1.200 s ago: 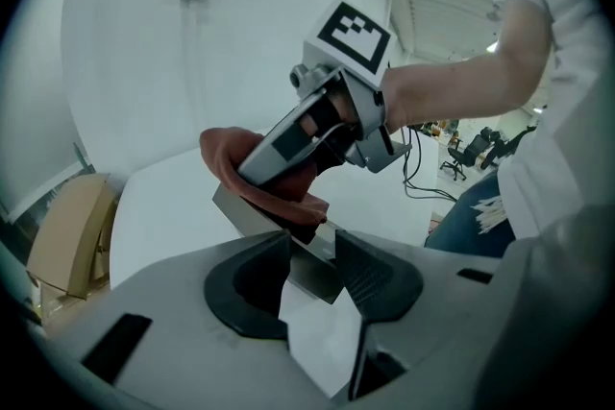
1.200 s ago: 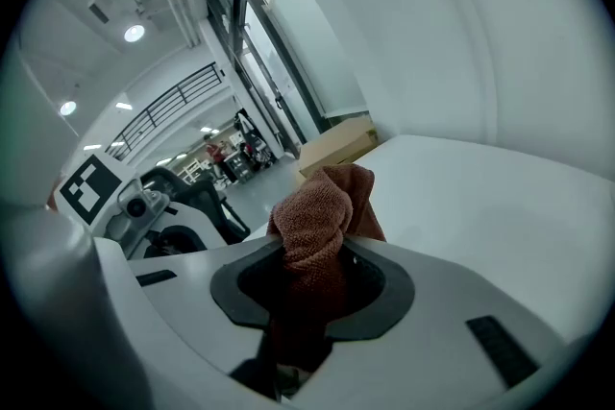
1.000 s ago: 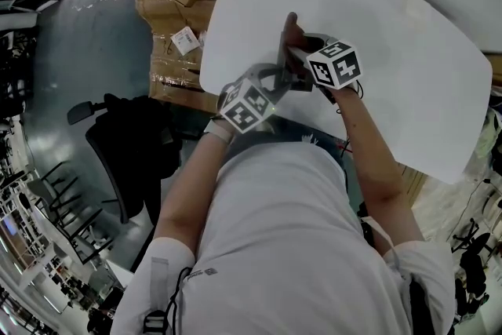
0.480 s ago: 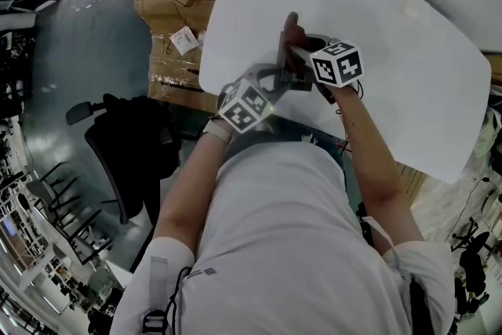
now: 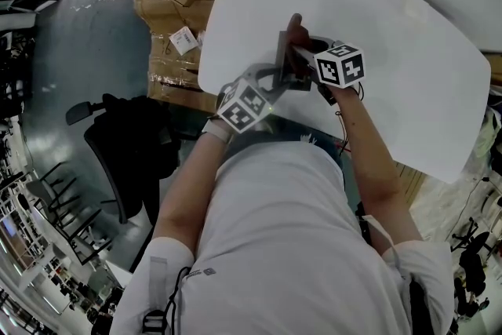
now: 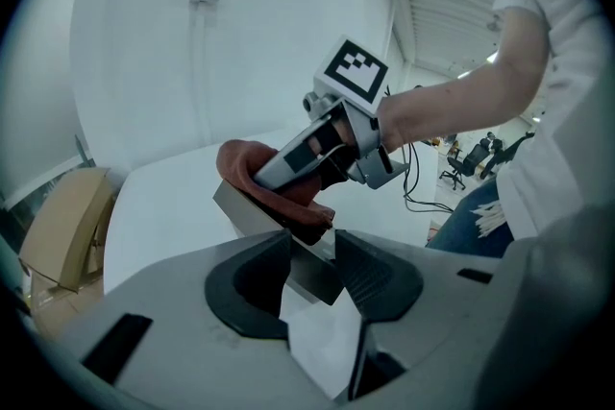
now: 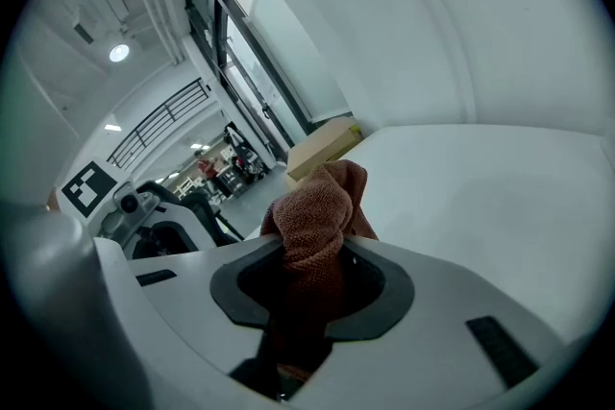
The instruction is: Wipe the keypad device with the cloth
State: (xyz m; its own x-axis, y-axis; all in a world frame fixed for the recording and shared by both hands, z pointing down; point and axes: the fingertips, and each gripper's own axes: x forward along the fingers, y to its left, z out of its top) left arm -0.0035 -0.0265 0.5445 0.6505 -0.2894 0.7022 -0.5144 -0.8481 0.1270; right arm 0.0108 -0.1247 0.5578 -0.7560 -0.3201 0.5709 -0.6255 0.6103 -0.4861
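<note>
The left claw (image 6: 312, 256) is closed on one end of the grey keypad device (image 6: 248, 211), which is held tilted over the white desk (image 5: 392, 35); the claw's body hides the gripped end. The right claw (image 7: 309, 254) is clamped tight on the rust-brown cloth (image 7: 317, 202). The cloth lies bunched on the device's upper face, so no keys can be made out.

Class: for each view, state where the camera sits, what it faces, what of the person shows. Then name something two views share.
Head view: on the head, facing steeply down at the table; torso, arms.
Left gripper view: on the left gripper, facing the keypad device it grips; right forearm.
Right gripper view: on the right gripper, facing the cloth it grips; no body clearly.
Gripper views share the cloth.
</note>
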